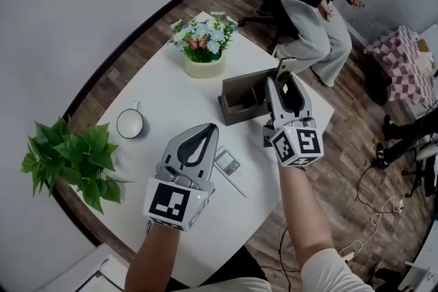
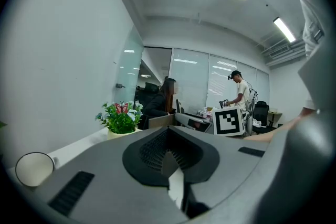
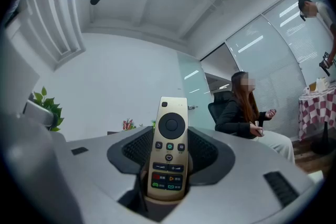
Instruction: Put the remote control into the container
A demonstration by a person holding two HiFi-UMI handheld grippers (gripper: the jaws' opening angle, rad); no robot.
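The right gripper (image 1: 282,84) is clenched on the remote control (image 3: 168,150); the remote sticks out forward past the jaws, with its long axis along them and its buttons facing up. The container (image 1: 238,113) lies on the table (image 1: 171,92), just left of this gripper's tip and below it; its long side runs from near left to far right. The remote therefore hangs by the right end of the container; the coming move probably needs a small shift to the left and then down. The left gripper (image 1: 203,135) has its jaws together on nothing; it is on the near side, farther from the container.
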